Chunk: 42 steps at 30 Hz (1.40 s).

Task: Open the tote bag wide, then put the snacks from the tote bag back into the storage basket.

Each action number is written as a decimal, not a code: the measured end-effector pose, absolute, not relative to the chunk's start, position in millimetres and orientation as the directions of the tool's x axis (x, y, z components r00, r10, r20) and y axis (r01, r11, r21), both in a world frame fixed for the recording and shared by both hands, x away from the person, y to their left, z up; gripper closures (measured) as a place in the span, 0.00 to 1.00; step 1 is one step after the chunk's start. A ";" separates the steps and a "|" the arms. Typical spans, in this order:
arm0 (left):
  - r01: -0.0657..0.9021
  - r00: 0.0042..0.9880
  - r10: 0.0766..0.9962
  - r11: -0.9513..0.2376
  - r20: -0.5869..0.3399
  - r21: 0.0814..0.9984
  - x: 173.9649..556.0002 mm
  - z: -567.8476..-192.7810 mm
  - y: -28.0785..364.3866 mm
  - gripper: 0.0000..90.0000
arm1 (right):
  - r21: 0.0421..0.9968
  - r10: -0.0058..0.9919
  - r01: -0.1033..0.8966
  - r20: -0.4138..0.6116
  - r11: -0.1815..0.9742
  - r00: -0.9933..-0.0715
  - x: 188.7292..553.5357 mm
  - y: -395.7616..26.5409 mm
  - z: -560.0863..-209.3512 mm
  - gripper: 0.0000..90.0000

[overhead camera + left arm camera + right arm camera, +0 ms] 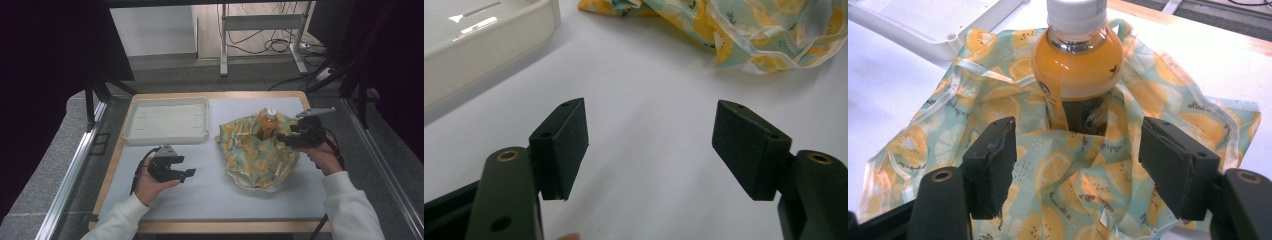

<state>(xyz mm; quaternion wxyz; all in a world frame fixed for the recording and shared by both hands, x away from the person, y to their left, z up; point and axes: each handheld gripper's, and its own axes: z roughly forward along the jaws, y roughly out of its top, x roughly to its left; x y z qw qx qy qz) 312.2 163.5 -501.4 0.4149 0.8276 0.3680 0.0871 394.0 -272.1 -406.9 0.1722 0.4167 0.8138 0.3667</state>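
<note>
Here one bottle stands in one fruit-print bag; one white tray lies empty; both tongs, left and right, gape, holding nothing.

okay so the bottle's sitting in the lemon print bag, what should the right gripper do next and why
Probably ease the right gripper forward and close on the bottle. Its fingers are open, apart on either side of the bottle's line, short of it over the bag. The bottle stands upright, cap clear above the cloth.
</note>
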 end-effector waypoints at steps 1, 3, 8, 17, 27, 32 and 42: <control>0.539 0.712 0.683 -0.383 -0.163 0.750 312.5 -502.3 163.4 0.34 | 0.742 0.803 0.548 0.023 0.386 -0.595 394.0 -271.7 -406.5 0.34; 0.541 0.710 0.685 -0.383 -0.162 0.749 312.5 -503.0 163.4 0.34 | 0.744 0.803 0.546 0.021 0.386 -0.596 393.5 -270.3 -405.9 0.33; 0.539 0.709 0.686 -0.378 -0.163 0.752 311.9 -501.6 164.4 0.33 | 0.747 0.802 0.541 0.017 0.388 -0.598 393.8 -269.1 -403.2 0.32; 0.542 0.711 0.683 -0.382 -0.166 0.749 314.9 -502.3 164.8 0.33 | 0.735 0.800 0.543 0.002 0.405 -0.600 399.9 -258.2 -394.5 0.29; 0.541 0.715 0.678 -0.386 -0.168 0.748 314.3 -502.1 165.7 0.33 | 0.694 0.815 0.572 -0.037 0.437 -0.578 419.3 -231.8 -388.8 0.22; 0.543 0.718 0.675 -0.392 -0.169 0.743 314.8 -503.8 165.2 0.33 | 0.674 0.834 0.600 -0.043 0.430 -0.550 431.5 -227.2 -396.7 0.19; 0.545 0.717 0.676 -0.390 -0.171 0.742 315.1 -504.8 165.3 0.33 | 0.628 0.848 0.653 -0.022 0.424 -0.530 458.2 -216.2 -411.9 0.18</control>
